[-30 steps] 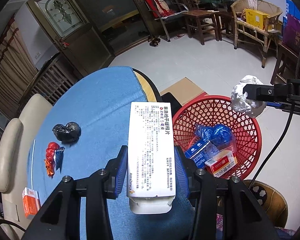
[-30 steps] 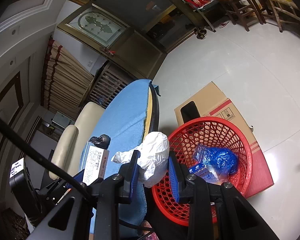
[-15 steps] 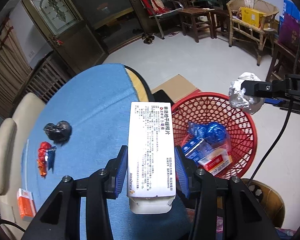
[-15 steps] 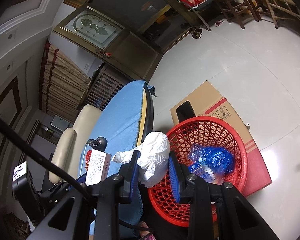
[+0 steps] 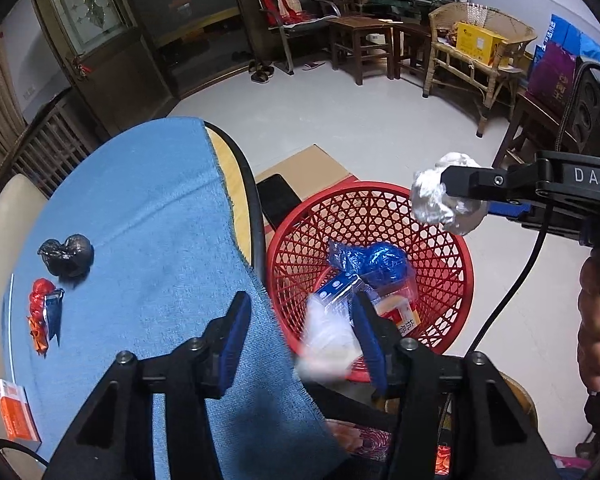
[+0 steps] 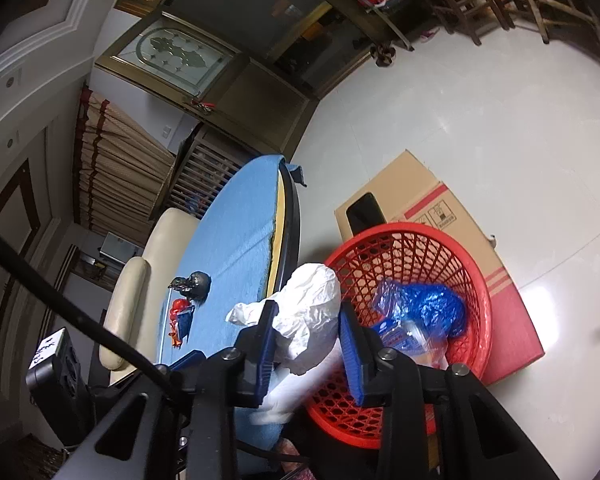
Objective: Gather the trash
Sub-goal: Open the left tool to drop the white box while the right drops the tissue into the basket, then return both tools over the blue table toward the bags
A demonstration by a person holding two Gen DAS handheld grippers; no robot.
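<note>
**Box being dropped, wad being held over the basket**

On the left of the left wrist view, trash is lying on the blue cloth (image 5: pixel 140 216): an orange packet (image 5: pixel 16 414) at the near edge, a red wrapper (image 5: pixel 44 312) beyond it, and a black bag (image 5: pixel 66 254) just past that, all well apart from the table's rim.

The left gripper (image 5: pixel 300 336) is being held with its jaws spread and nothing clamped between them. A white box (image 5: pixel 326 340) is being seen as a blur just inside the right jaw, over the near rim of the red basket (image 5: pixel 452 248); it is judged to be falling into the basket, so the release step for this item is in hand.

Further right, blue plastic (image 5: pixel 374 262) and small cartons are lying inside the basket. Over its far rim the white wad (image 5: pixel 444 200) is being held, pinched by the right gripper (image 6: pixel 306 336), whose jaws are closed on it. In the right wrist view the wad (image 6: pixel 308 308) is being shown over the gap between table edge and basket rim (image 6: pixel 412 230), with the blurred box (image 6: pixel 296 390) passing beneath.

The next move is judged to call for the right jaws being parted while the wad is centred over the basket's mouth, since crumpled plastic may drift or cling to a pad. After that, the left gripper is expected to be carried back over the cloth toward the remaining three pieces.
</note>
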